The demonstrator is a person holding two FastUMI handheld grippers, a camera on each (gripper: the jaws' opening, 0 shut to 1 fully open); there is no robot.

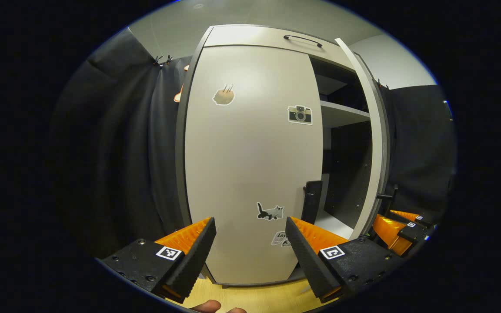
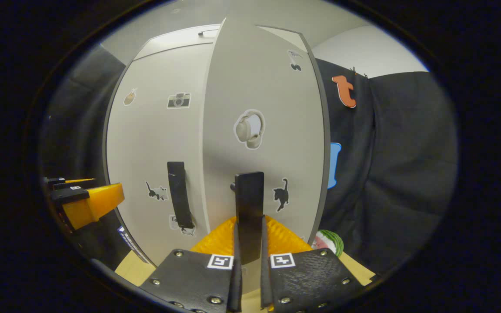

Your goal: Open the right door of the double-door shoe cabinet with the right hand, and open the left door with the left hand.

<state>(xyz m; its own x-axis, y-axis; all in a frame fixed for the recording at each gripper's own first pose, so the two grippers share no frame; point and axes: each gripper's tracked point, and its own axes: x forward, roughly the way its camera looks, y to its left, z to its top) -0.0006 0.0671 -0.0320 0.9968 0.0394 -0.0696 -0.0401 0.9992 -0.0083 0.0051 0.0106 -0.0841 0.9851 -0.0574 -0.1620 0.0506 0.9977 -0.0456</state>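
Clamping both fingers on the flat black bar handle of the pale grey right door, the right gripper is holding that door swung partly open, exposing the shelf. The left gripper is hanging wide, facing the pale grey left door, closed, its black handle untouched. Judging: approach next.

In the left gripper view, the shut left door filled the centre of the frame, barring the way ahead. To its right an open gap showed a shelf and dark interior, bounded at right by the swung-out right door. Black cloth closed off the left side. At lower centre, bare floor lay free.
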